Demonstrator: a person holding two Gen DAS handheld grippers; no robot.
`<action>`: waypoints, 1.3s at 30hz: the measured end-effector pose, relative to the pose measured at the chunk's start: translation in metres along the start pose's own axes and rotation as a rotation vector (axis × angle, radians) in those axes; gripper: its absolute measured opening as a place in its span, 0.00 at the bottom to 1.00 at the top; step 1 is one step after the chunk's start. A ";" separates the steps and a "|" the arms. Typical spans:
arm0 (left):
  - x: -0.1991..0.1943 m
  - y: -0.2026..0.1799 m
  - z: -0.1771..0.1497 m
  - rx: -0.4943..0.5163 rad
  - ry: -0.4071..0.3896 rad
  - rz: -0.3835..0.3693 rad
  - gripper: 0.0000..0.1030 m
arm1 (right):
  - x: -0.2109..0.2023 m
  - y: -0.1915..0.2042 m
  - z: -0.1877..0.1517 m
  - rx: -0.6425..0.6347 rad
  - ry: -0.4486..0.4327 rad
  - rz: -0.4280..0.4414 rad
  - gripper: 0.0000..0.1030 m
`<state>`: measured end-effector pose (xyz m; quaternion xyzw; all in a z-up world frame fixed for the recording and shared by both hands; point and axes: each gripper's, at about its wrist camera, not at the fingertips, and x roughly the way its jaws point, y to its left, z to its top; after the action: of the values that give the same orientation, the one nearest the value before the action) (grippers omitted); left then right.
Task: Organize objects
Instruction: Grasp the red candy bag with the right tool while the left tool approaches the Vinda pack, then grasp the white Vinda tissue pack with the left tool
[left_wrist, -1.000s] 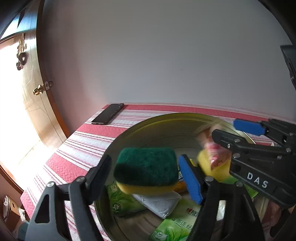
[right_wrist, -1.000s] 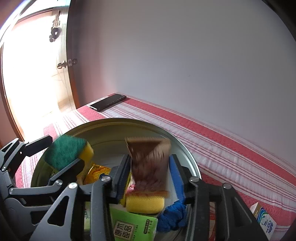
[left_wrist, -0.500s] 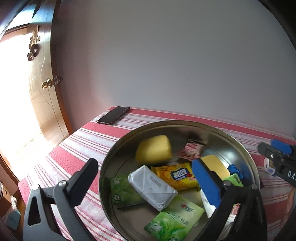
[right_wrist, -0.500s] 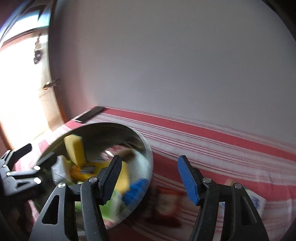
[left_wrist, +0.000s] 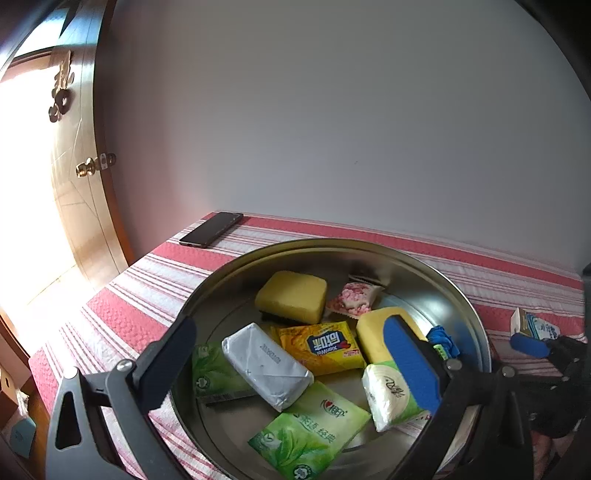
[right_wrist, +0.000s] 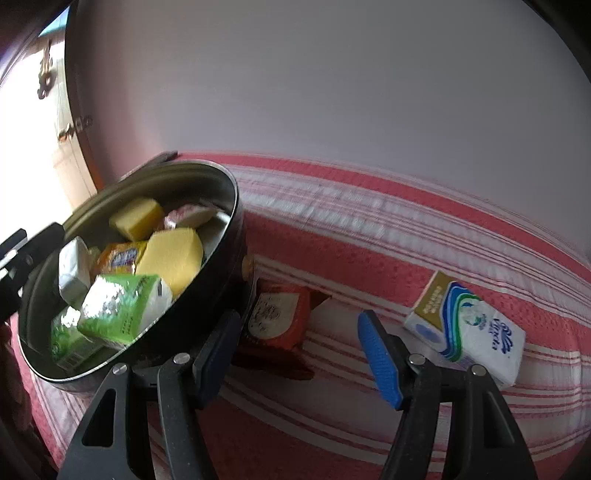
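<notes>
Now the left gripper stands spread wide and empty above the round metal basin, which holds two yellow sponges, a silver-wrapped pack and green tissue packs. Beside the basin, the right gripper – its jaws have just been opening, nothing between them – hangs over a red packet on the striped counter, near a white-and-blue tissue pack.
</notes>
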<state>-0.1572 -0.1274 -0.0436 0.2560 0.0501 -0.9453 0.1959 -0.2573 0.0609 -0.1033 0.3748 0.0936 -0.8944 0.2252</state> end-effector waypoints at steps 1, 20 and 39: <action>0.000 0.000 0.000 0.000 0.000 -0.001 1.00 | 0.003 0.001 0.000 -0.006 0.009 -0.008 0.66; -0.017 -0.082 -0.002 0.126 -0.023 -0.051 1.00 | -0.013 -0.038 -0.011 0.042 -0.064 0.009 0.42; -0.004 -0.252 -0.033 0.305 0.163 -0.299 1.00 | -0.091 -0.201 -0.050 0.301 -0.218 -0.267 0.42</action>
<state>-0.2388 0.1120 -0.0719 0.3477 -0.0403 -0.9367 0.0079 -0.2653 0.2851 -0.0736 0.2894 -0.0173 -0.9554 0.0553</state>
